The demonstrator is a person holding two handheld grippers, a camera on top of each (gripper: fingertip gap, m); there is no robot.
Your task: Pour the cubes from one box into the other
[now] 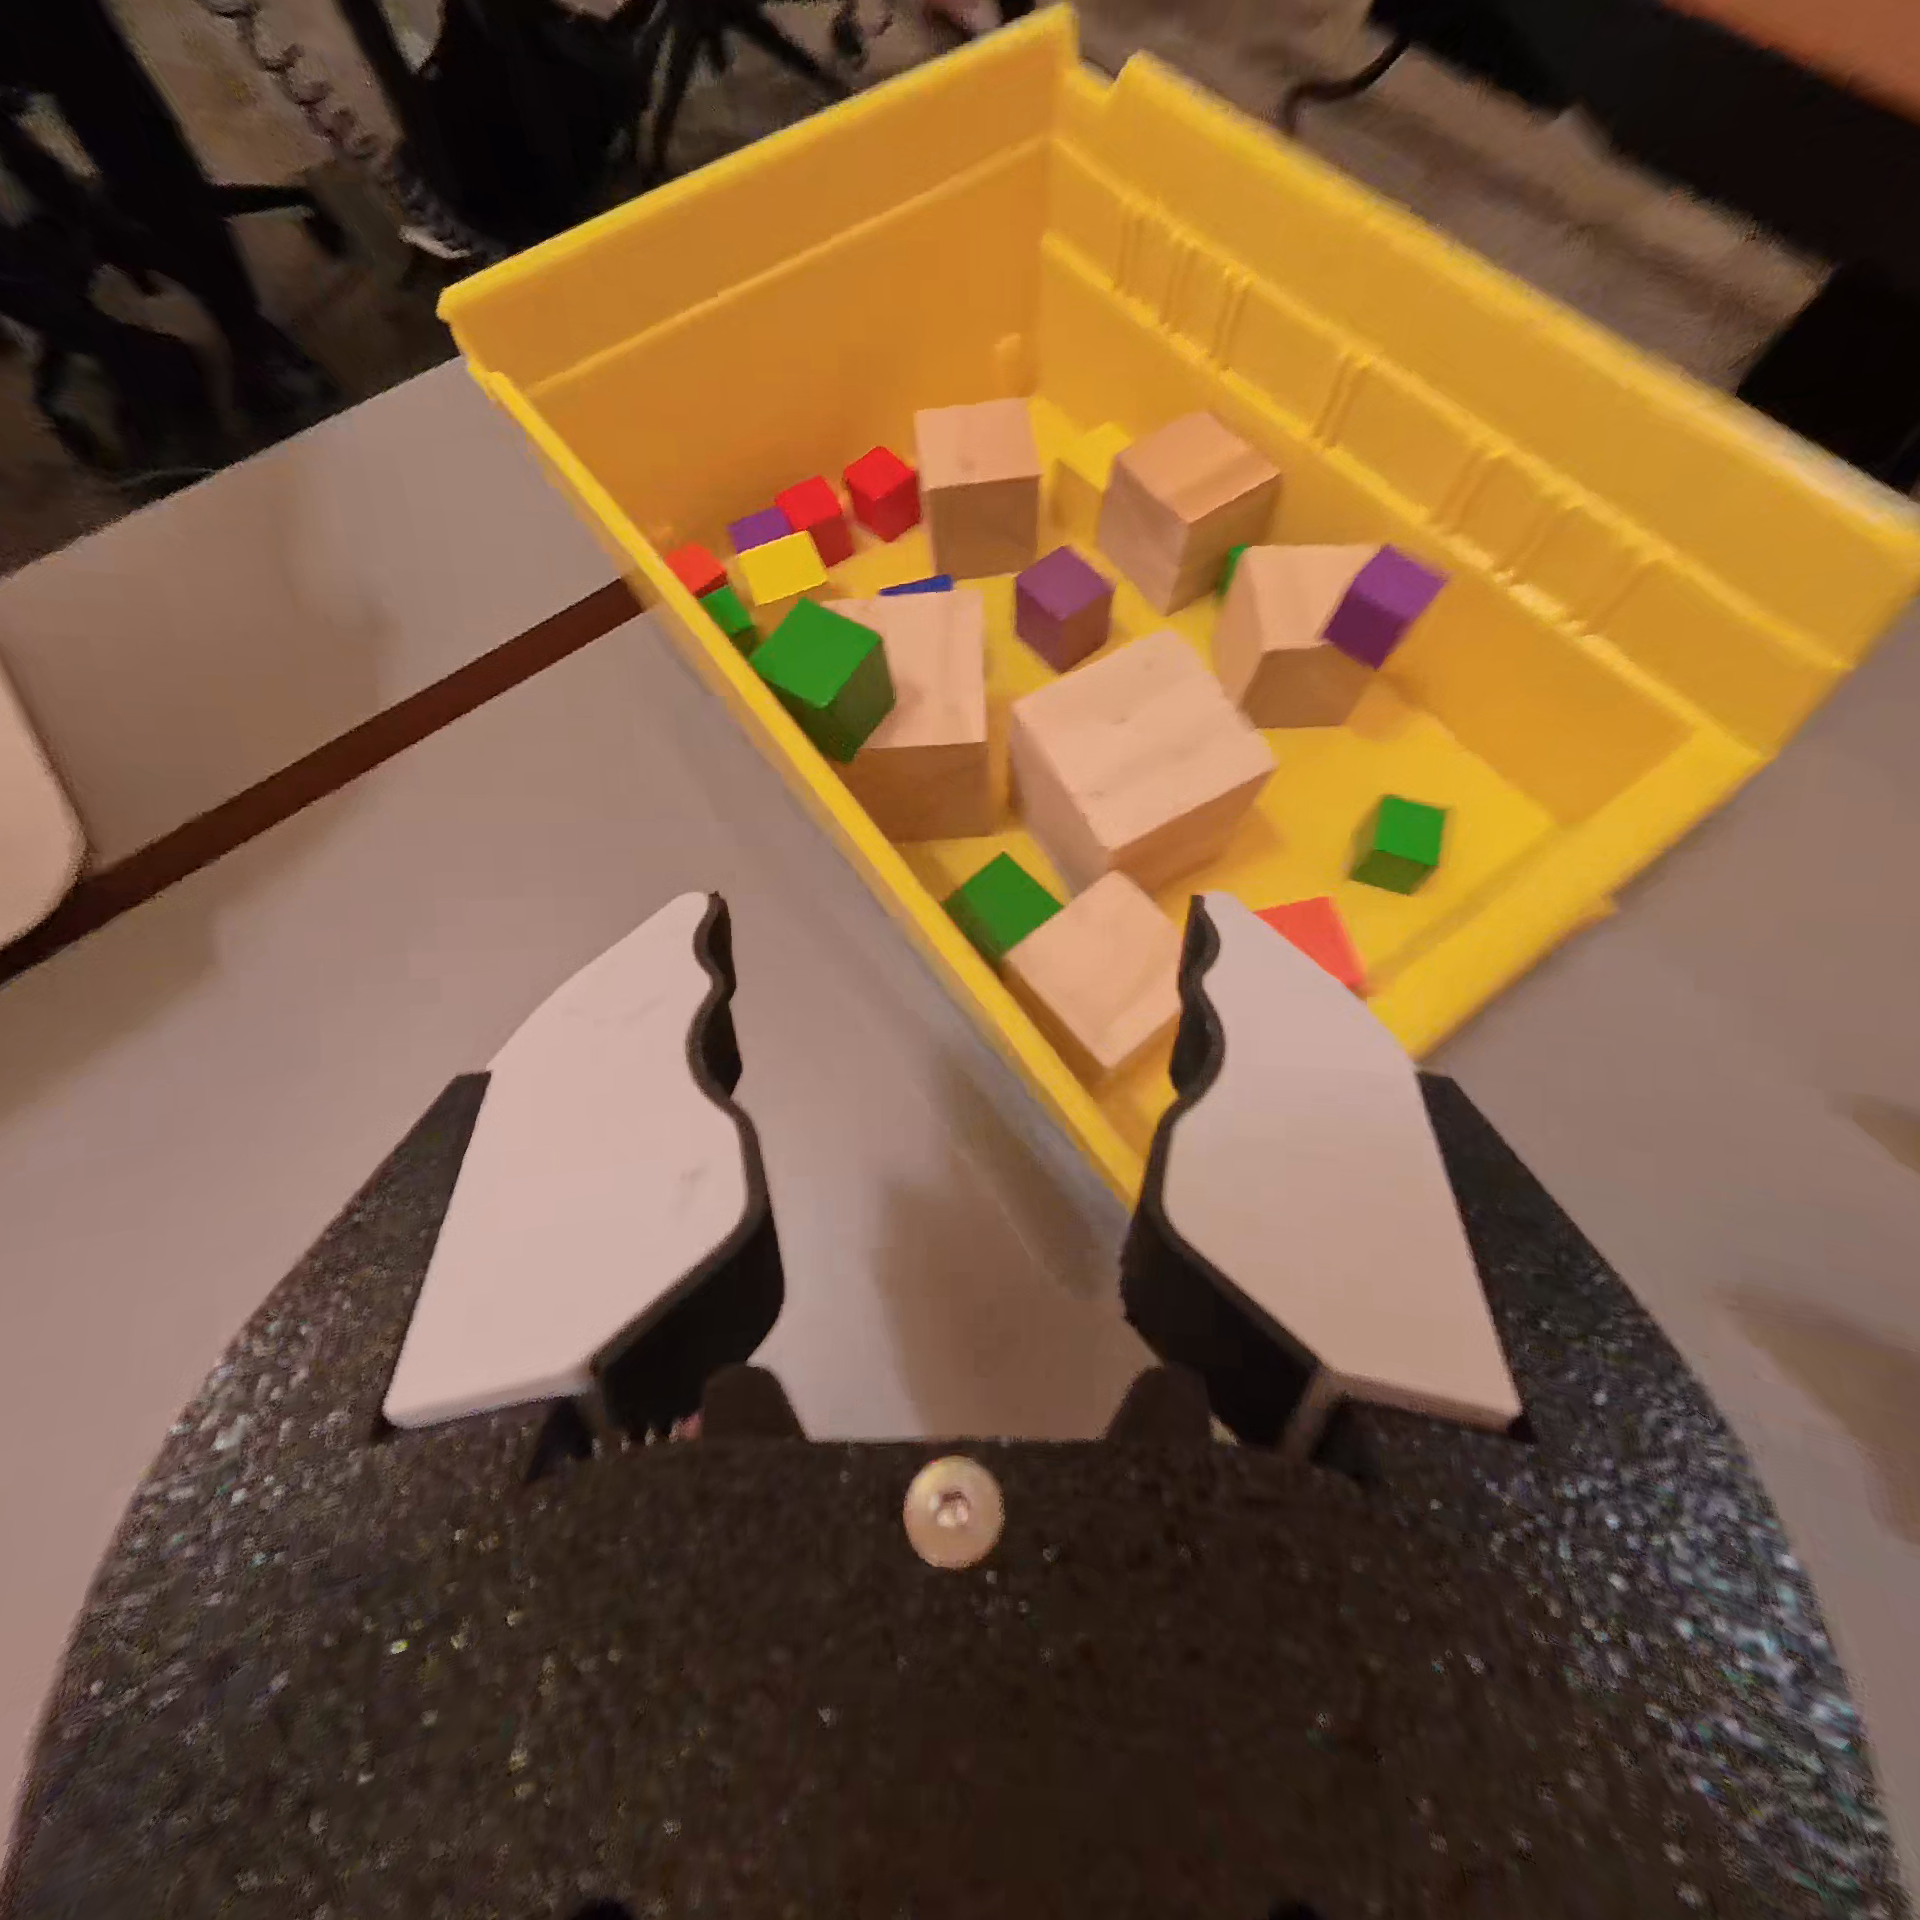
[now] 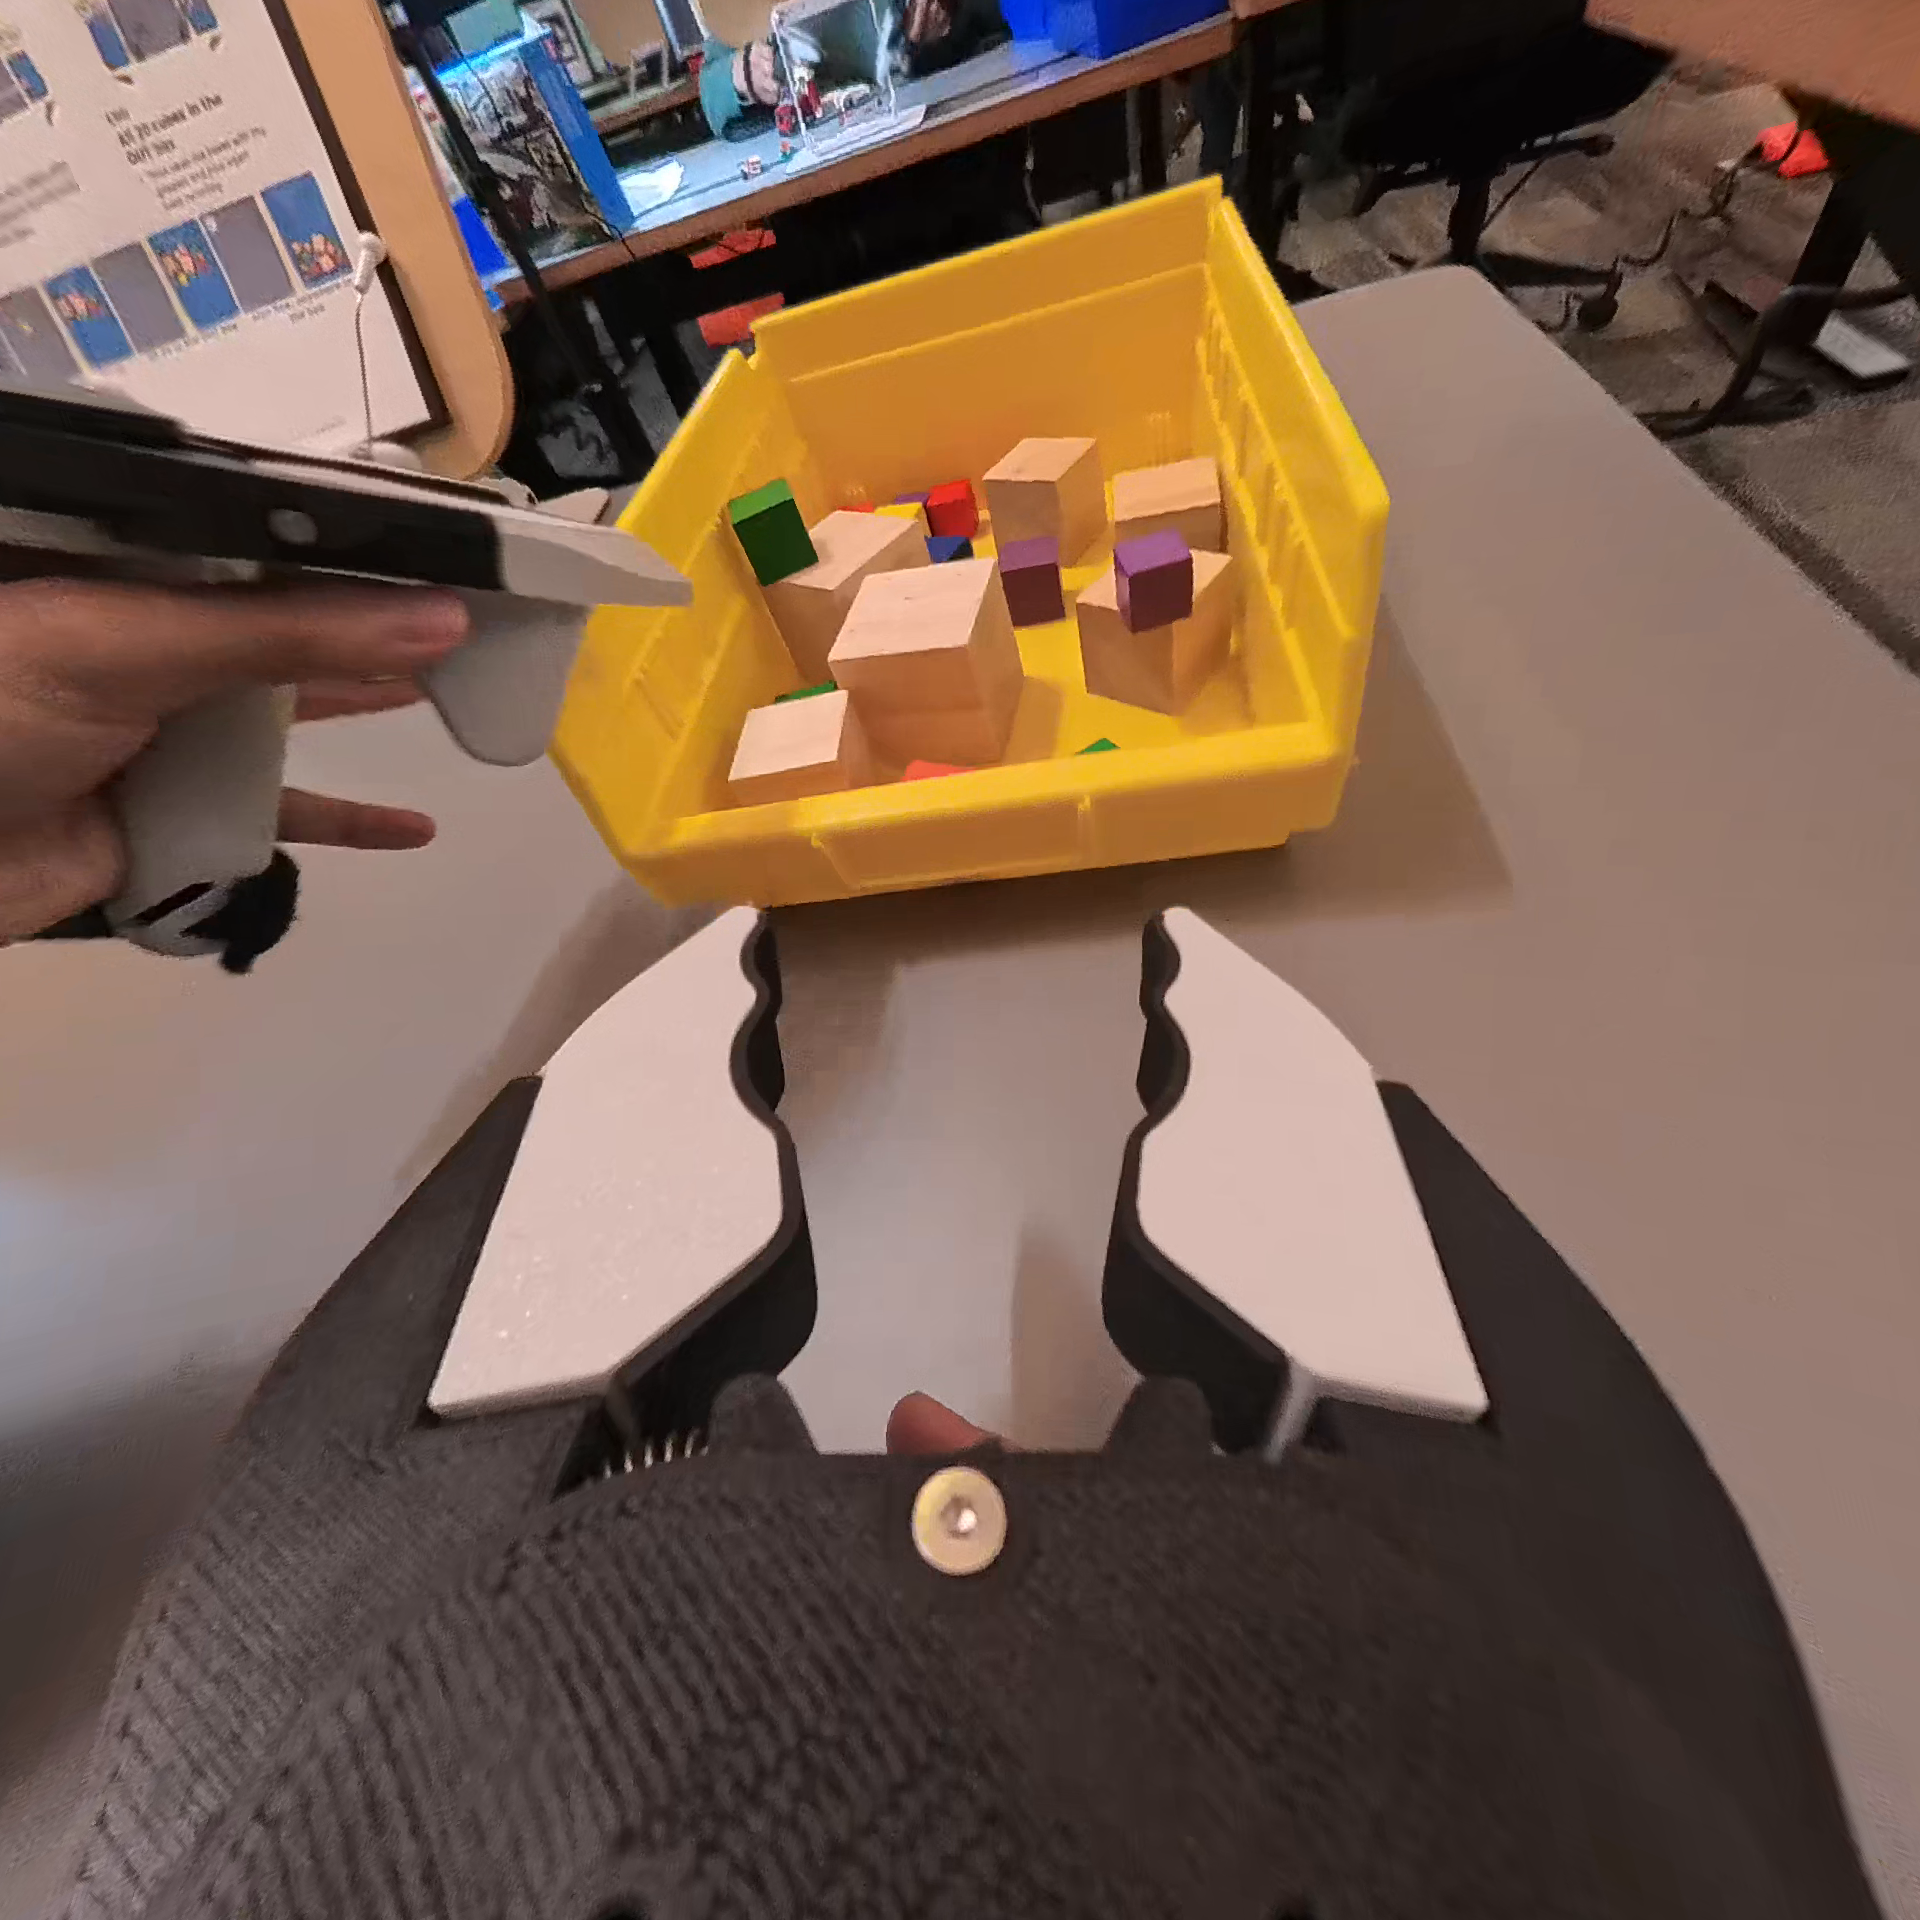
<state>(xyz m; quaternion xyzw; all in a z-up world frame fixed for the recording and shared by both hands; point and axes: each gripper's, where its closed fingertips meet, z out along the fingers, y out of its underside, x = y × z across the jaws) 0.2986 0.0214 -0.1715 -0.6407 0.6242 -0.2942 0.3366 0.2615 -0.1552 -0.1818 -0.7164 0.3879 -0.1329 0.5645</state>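
A yellow plastic box (image 1: pixel 790 281) (image 2: pixel 956 842) stands on the grey table. It holds several large plain wooden cubes (image 1: pixel 1138 753) (image 2: pixel 925 649) and several small red, green, purple, yellow and blue cubes (image 1: pixel 1062 603) (image 2: pixel 1151 577). My left gripper (image 1: pixel 961 925) is open and empty, just above the box's near left corner. It also shows in the right wrist view (image 2: pixel 623 561), held by a hand at the box's left wall. My right gripper (image 2: pixel 961 930) is open and empty over the table, just short of the box's front wall. No second box is in view.
The grey table (image 1: pixel 416 935) (image 2: pixel 1610 935) has bare surface around the box. A framed instruction board (image 2: pixel 187 239) stands at the back left. Desks and a chair (image 2: pixel 1507 135) stand behind the table. The table's far edge lies just behind the box.
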